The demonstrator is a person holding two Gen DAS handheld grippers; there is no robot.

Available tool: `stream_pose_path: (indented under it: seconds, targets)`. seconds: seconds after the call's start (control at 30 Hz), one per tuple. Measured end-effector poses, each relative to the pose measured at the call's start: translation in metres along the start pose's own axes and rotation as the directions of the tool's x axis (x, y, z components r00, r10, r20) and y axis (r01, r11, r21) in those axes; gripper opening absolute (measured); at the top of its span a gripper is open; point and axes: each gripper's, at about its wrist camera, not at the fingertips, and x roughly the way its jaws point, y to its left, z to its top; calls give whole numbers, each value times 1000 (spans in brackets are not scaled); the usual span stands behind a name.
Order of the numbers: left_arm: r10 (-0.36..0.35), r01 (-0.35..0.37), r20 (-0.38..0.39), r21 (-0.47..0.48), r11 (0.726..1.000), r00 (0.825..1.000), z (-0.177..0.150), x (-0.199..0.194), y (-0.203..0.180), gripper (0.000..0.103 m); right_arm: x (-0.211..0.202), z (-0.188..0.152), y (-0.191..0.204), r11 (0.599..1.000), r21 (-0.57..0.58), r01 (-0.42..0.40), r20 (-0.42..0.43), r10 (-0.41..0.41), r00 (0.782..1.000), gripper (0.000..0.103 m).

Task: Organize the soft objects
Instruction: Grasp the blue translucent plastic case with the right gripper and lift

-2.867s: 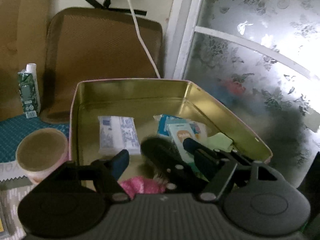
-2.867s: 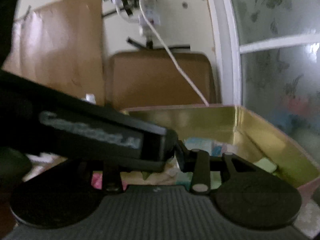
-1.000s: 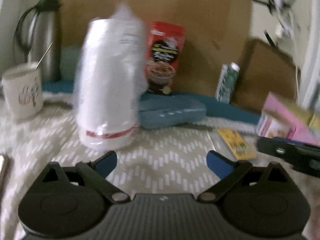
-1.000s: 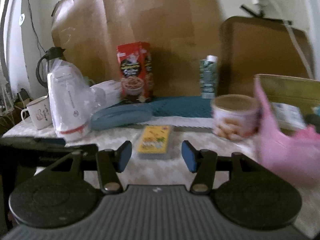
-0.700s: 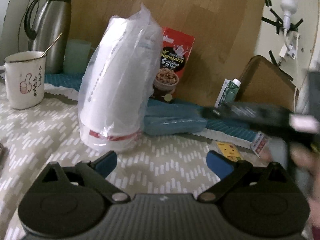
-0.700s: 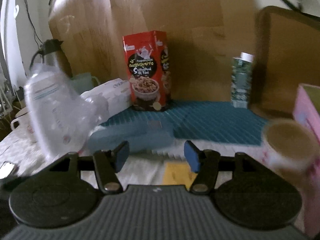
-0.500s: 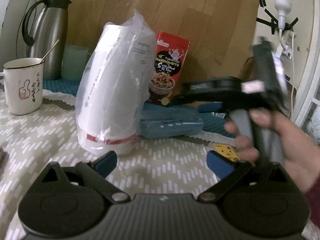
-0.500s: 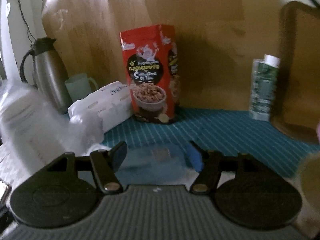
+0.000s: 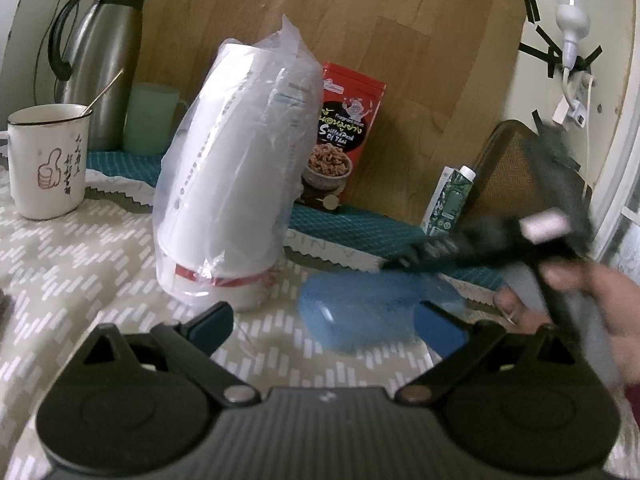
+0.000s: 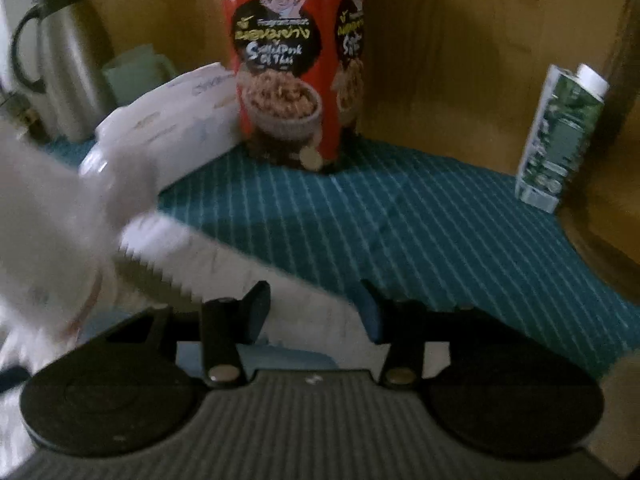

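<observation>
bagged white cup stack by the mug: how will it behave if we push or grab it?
Likely tippy: the bagged cup stack is tall, already leans, and stands on a narrow base on the patterned cloth. Probably light for its size, since it looks like nested disposable cups. The loose clear bag looks slick and crinkly, so a grip may slide on the film rather than hold the cups.

Both views look forward and down over the tabletop (image 9: pixel 80 248) toward the wooden back board. The right wrist view sits nearer. Both share the red snack box (image 9: pixel 344 148) (image 10: pixel 296 64) and green carton (image 9: pixel 450 202) (image 10: pixel 560 136).
</observation>
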Motion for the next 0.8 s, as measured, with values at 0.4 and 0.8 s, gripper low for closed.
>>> stream_pose_path:
  seconds: [0.4,0.8]
  targets:
    - [19,-17,30,-75,997,999,1,-7,14,102,-64,-72,21,974,-172,-148,12,152,988,61]
    - [23,-20,27,-78,997,999,2,-5,12,102,-90,-87,54,933,-359,5,216,78,973,84]
